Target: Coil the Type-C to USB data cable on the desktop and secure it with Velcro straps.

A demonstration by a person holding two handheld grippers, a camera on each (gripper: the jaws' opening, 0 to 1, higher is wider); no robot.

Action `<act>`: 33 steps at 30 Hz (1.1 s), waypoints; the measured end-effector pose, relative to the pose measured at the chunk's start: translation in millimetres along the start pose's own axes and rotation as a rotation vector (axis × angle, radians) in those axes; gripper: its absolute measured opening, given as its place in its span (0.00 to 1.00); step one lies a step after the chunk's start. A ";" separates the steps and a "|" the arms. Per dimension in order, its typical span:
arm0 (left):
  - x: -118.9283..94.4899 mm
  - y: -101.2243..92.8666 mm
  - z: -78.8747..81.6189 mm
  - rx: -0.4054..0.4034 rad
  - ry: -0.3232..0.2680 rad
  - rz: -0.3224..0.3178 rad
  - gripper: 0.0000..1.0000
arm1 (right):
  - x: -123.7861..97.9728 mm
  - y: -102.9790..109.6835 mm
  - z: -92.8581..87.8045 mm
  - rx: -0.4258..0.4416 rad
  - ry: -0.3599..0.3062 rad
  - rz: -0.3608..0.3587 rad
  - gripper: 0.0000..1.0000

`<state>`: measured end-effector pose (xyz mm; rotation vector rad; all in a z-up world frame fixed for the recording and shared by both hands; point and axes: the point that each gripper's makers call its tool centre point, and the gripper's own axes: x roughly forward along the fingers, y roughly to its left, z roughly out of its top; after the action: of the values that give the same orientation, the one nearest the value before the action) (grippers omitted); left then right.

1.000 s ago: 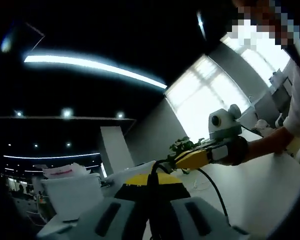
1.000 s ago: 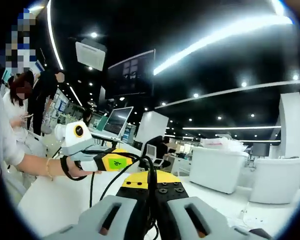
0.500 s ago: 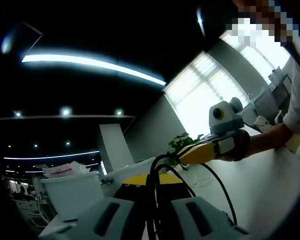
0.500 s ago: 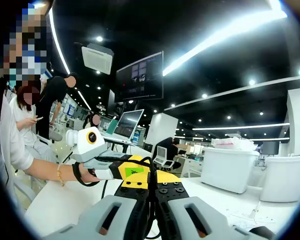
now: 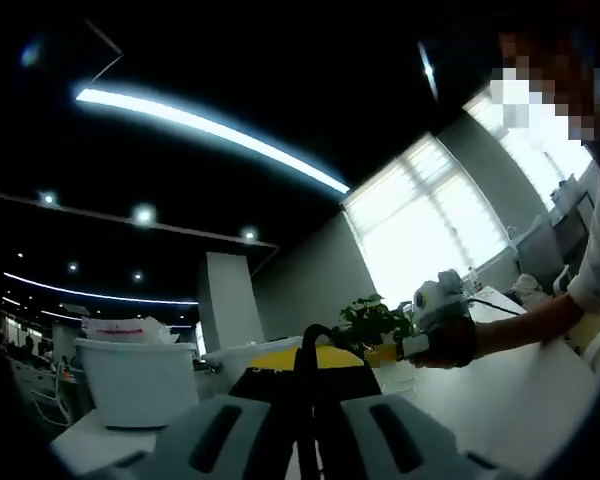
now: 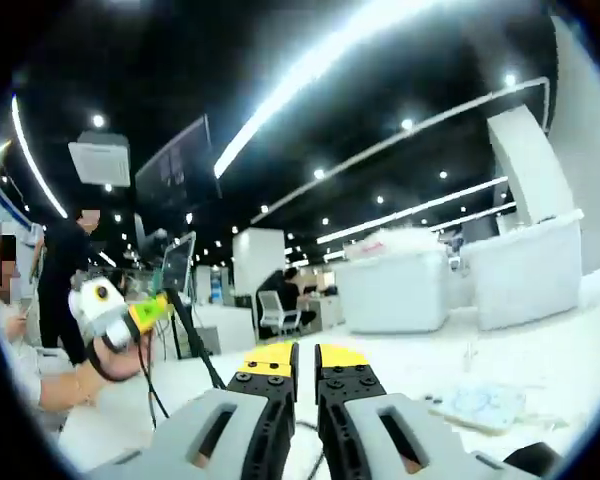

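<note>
In the left gripper view, the left gripper has its 2 jaws pressed together on the black data cable, which arches up as a small loop just above the yellow jaw tips and runs down between them. Beyond the loop, over the white desktop, the right gripper comes in from the right, held by a hand in a black strap; whether its jaws grip anything cannot be told from here. A potted plant stands just behind that gripper, and a white bin sits on the desktop to the left of the cable loop.

In the right gripper view, the right gripper shows its 2 jaws nearly closed, with only a narrow gap between the tips and nothing visible in it. The cable slants as a taut black line down from the left gripper, which a hand holds to the left, toward the base of the right gripper's jaws. A flat pale packet lies on the desktop to the right of the jaws, and 2 white bins stand behind it.
</note>
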<state>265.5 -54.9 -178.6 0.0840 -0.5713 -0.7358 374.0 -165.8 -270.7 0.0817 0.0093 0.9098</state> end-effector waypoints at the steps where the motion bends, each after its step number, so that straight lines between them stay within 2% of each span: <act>1: -0.3 -0.8 1.0 -0.003 -0.004 -0.002 0.05 | 6.8 7.3 -19.2 0.051 0.059 0.029 0.16; 3: -0.3 -2.5 2.0 -0.006 -0.009 -0.006 0.05 | 17.5 23.4 -50.5 0.142 0.149 0.090 0.21; 5: 0.1 -3.8 3.5 -0.008 -0.014 -0.012 0.05 | 23.1 31.6 -68.3 0.108 0.201 0.104 0.23; 6: 0.1 -5.5 4.3 -0.009 -0.017 -0.017 0.05 | 25.7 35.1 -75.0 0.058 0.223 0.109 0.23; 8: 0.3 -9.6 6.7 -0.002 -0.023 -0.026 0.05 | 30.0 45.9 -81.6 0.012 0.236 0.131 0.23; 12: 0.9 -13.6 12.7 -0.003 -0.042 -0.045 0.05 | 38.7 57.3 -95.1 0.022 0.286 0.144 0.21; 13: 0.5 -15.0 14.8 -0.007 -0.049 -0.052 0.05 | 40.2 57.2 -99.8 -0.002 0.305 0.136 0.18; 15: 0.2 -16.9 18.6 -0.020 -0.064 -0.065 0.05 | 41.2 60.7 -101.7 -0.029 0.311 0.146 0.07; 16: 0.1 -17.4 20.3 -0.028 -0.072 -0.070 0.05 | 41.9 62.1 -100.7 -0.044 0.309 0.152 0.06; 19: -0.2 -17.8 22.6 -0.064 -0.085 -0.086 0.05 | 41.1 60.7 -85.0 -0.085 0.266 0.151 0.02; 22: 0.7 -17.7 22.0 -0.075 -0.085 -0.088 0.05 | 37.6 47.3 -51.3 -0.105 0.163 0.101 0.01; 23: 0.8 -17.2 21.1 -0.066 -0.080 -0.086 0.05 | 33.6 41.4 -34.7 -0.105 0.104 0.079 0.01; 26: 1.8 -17.2 19.1 -0.057 -0.072 -0.085 0.05 | 20.3 33.8 -2.2 -0.144 0.004 0.037 0.01; 28: 3.0 -17.3 15.8 -0.035 -0.058 -0.078 0.05 | 10.7 34.2 19.0 -0.180 -0.060 0.020 0.01; 33: 6.1 -21.0 8.2 -0.015 -0.031 -0.086 0.05 | -6.7 45.4 58.8 -0.301 -0.186 -0.010 0.01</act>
<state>252.0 -73.5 -174.4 0.0839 -0.5949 -0.8263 336.6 -147.3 -208.8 -0.1136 -0.2989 0.8817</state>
